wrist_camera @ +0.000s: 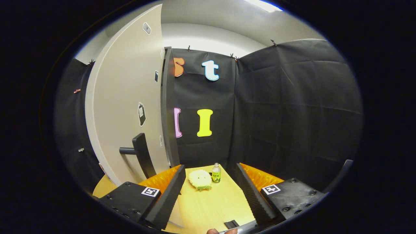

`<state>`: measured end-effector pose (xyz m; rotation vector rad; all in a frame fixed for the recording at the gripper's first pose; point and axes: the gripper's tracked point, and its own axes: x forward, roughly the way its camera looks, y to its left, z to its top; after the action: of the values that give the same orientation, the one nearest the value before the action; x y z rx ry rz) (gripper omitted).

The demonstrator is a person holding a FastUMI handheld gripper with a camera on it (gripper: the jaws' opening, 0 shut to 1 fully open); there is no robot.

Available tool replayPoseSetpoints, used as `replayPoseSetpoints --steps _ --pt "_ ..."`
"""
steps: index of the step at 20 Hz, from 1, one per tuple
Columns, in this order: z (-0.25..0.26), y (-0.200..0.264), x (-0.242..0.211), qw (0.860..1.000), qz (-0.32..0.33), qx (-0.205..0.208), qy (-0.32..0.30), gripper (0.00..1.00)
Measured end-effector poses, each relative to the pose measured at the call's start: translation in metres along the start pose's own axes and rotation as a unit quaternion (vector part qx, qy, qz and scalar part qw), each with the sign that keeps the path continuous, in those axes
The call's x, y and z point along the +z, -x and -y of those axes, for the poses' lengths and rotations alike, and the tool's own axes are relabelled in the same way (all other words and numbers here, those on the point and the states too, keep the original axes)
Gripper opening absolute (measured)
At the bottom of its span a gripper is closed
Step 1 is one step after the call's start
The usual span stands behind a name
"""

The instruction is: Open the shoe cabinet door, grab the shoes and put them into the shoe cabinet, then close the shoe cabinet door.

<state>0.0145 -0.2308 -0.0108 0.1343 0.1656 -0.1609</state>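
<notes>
Gripper view: claw (210, 191) agape, nothing held.

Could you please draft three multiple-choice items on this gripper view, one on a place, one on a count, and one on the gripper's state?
1. Where does the small bottle stand?
A. beside the pale fluffy slipper, beyond the fingers
B. between the fingers
C. on the cabinet's black handle

2. How many bottles are on the wooden table?
A. three
B. one
C. two

3. How does the gripper stand?
A. shut on the slipper
B. shut on the handle
C. open, holding nothing

Key: 1 A, the bottle stands just right of the slipper; 2 B, a single bottle shows; 3 C, bare table lies between the spread fingers.
</notes>
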Motion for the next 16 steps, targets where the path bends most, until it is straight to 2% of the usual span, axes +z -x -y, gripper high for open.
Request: replayPoseSetpoints --steps 9,16 --pt "-0.007 -0.001 0.0 1.0 0.001 0.004 -0.01 0.97" --pt "-0.081 0.022 -0.008 0.999 -0.006 0.052 -0.012 0.98"
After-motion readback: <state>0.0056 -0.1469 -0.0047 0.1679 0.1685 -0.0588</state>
